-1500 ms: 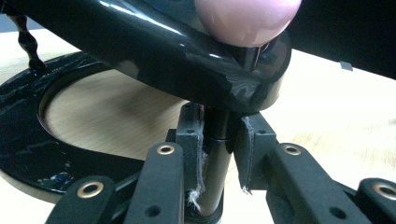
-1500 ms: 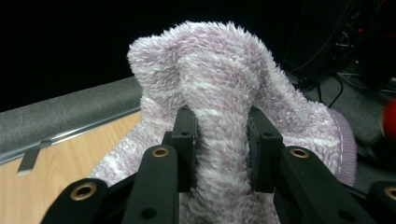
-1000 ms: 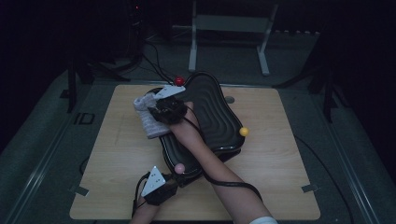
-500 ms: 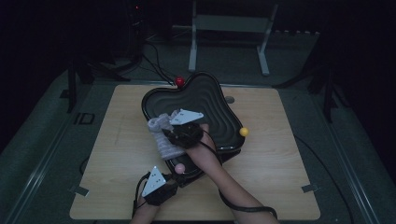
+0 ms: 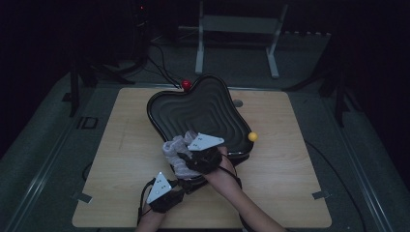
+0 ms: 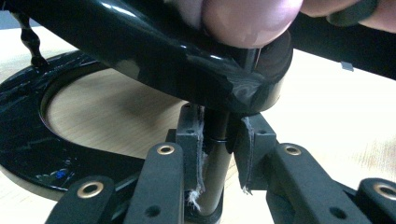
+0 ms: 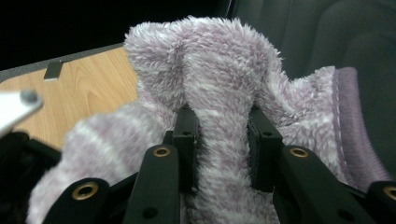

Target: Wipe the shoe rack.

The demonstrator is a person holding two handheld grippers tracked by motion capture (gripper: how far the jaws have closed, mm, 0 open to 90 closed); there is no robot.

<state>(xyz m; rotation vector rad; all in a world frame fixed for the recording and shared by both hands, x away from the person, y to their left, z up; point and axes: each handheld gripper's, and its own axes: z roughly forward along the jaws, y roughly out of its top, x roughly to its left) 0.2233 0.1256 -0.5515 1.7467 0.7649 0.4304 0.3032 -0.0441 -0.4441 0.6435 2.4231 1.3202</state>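
A black wavy-ribbed tray (image 5: pixel 208 108) stands tilted on a stand on the wooden table (image 5: pixel 116 159). My right gripper (image 5: pixel 189 159) is shut on a fluffy lilac cloth (image 5: pixel 175 146) that lies against the tray's near left part. In the right gripper view a fold of the cloth (image 7: pixel 224 70) is pinched between the pads, with my right gripper (image 7: pixel 222 149) beside the dark tray (image 7: pixel 336 42). My left gripper (image 5: pixel 183 187) sits under the tray's near tip. The left gripper view has my left gripper (image 6: pixel 219 156) shut on the stand's black post (image 6: pixel 215 163) below the tray's underside (image 6: pixel 149 51).
A red ball (image 5: pixel 186 85) tops the tray's far edge and a yellow ball (image 5: pixel 252 137) its right edge. A pink ball (image 6: pixel 247 21) sits at the near tip. The stand's black ring base (image 6: pixel 28 140) rests on the table. A white frame (image 5: pixel 237 29) stands behind the table.
My right gripper has carried the cloth from the tray's far left edge down to its near end, toward the person. The left gripper has kept still on the post.
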